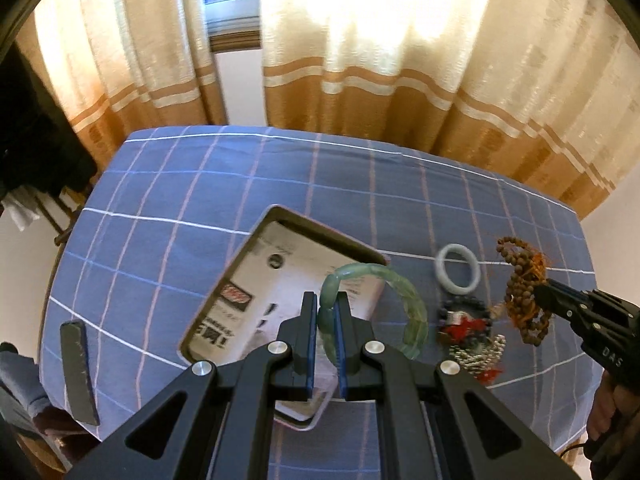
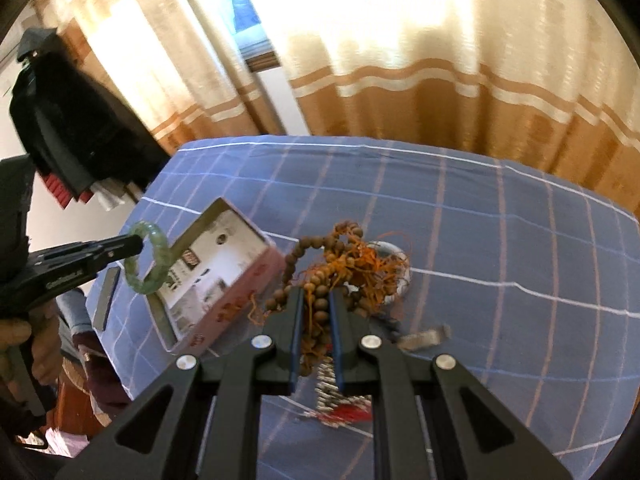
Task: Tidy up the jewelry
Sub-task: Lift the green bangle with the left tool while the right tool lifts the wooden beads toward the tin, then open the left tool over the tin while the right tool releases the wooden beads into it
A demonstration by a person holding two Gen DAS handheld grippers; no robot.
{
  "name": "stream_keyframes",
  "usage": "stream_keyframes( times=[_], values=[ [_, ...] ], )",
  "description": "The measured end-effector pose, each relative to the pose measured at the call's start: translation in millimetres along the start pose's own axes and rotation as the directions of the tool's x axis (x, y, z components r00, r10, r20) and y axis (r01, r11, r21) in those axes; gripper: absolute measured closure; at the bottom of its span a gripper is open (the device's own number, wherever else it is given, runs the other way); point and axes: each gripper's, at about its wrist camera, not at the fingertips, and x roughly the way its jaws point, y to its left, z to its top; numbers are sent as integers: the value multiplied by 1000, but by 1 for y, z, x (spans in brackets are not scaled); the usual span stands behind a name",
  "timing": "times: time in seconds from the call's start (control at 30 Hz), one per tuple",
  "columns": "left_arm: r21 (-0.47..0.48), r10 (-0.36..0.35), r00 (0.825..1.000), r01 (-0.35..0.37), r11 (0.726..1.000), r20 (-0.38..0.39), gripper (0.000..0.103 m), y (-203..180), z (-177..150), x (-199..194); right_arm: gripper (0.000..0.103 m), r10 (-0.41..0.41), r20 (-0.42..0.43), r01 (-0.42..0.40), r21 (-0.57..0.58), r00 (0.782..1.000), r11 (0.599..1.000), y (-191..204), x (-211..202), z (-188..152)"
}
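My left gripper [image 1: 329,300] is shut on a green stone bangle [image 1: 404,292], held above the open pink box [image 1: 240,264] on the blue checked cloth. From the right wrist view the same bangle [image 2: 148,256] hangs at the left gripper [image 2: 138,246], beside the box [image 2: 244,280]. My right gripper [image 2: 316,300] is shut on a tangle of brown wooden beads with orange cord [image 2: 336,260], lifted off the table; in the left wrist view the beads [image 1: 524,284] dangle from that gripper [image 1: 540,292] at the right.
A white bangle [image 1: 458,272] lies on the cloth, with a dark bead bracelet and red tassel [image 1: 464,320] and a silver bead piece [image 1: 476,354] nearer. A dark flat bar [image 1: 78,368] lies near the left table edge. Curtains hang behind the table.
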Motion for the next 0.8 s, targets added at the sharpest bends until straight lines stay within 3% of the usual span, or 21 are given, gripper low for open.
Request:
stream_keyframes(
  times=[0.8],
  values=[
    [-34,46,998,-47,998,-33,96,59,10,32,88,82,-40,-88,-159,996,983,84,56,32]
  ],
)
